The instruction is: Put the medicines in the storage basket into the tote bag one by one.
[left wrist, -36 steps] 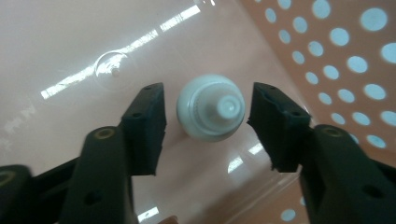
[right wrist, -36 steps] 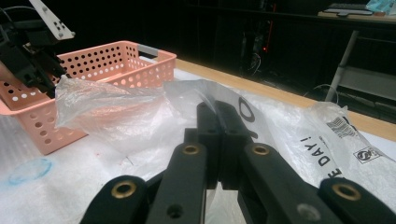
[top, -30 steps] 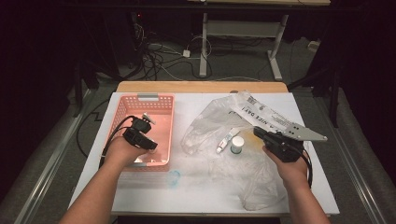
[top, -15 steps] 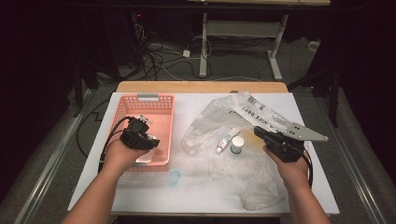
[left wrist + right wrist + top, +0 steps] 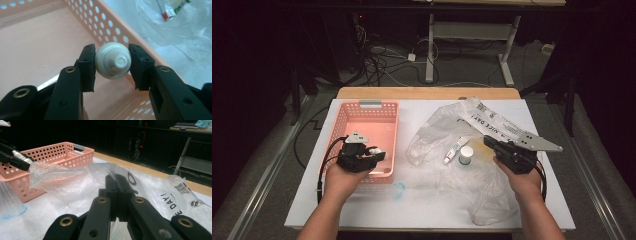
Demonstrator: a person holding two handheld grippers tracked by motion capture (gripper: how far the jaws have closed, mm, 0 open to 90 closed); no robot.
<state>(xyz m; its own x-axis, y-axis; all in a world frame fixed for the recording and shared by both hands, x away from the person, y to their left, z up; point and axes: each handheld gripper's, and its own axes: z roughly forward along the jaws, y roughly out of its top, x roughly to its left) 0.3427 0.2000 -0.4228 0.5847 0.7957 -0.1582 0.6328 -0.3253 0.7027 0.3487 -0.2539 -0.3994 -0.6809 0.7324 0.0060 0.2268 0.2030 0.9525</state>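
My left gripper (image 5: 112,66) is shut on a small white bottle (image 5: 113,60), gripped by its sides with the cap facing the camera. It hangs over the near right part of the pink basket (image 5: 30,47). From above, the left gripper (image 5: 379,154) sits inside the pink basket (image 5: 362,116) by its near rim. My right gripper (image 5: 115,180) is shut, and the clear plastic bag (image 5: 62,177) is pinched at its tips. The right gripper (image 5: 492,143) holds the bag (image 5: 437,127) at its right side.
A white tube with a red cap (image 5: 455,149) and a small white-lidded jar (image 5: 466,155) lie on the bag. A blue ring mark (image 5: 398,190) sits on the white table (image 5: 427,207) near the basket. Dark floor with cables lies beyond the wooden far edge.
My left gripper has shifted a little toward the basket's near side with the white bottle in it. The right gripper and the bag have not moved.
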